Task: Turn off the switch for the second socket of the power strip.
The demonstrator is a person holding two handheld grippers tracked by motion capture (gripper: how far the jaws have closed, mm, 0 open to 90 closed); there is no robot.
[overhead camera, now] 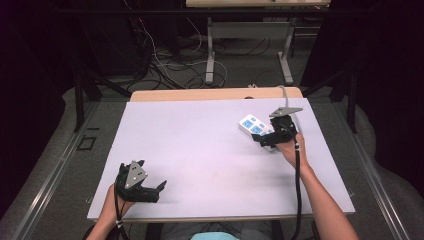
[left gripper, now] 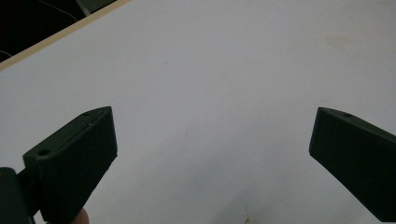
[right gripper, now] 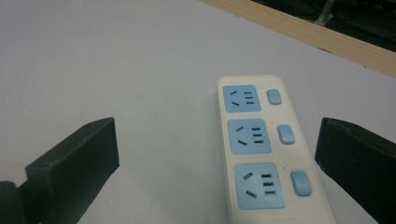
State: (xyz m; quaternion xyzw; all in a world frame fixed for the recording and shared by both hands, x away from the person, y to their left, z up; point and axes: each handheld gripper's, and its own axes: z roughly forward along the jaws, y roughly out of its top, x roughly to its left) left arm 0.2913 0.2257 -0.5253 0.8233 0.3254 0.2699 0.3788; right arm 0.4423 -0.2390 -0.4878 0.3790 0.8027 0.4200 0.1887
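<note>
A white power strip (overhead camera: pixel 253 127) with blue sockets and blue switches lies flat on the right part of the white table (overhead camera: pixel 200 150). In the right gripper view the power strip (right gripper: pixel 261 149) runs lengthwise between the two black jaws, closer to the right one and apart from both. My right gripper (overhead camera: pixel 264 140) is open just above the strip's near end. At the table's near left corner my left gripper (overhead camera: pixel 156 189) is open, its jaws spread wide over bare white surface (left gripper: pixel 210 116) with nothing between them.
The table's wooden far edge (overhead camera: pixel 215 94) shows past the white surface. Behind it stand a desk frame (overhead camera: pixel 210 55) and a tangle of cables (overhead camera: pixel 165 70) on the floor. A cable (overhead camera: pixel 298 185) trails along the right forearm.
</note>
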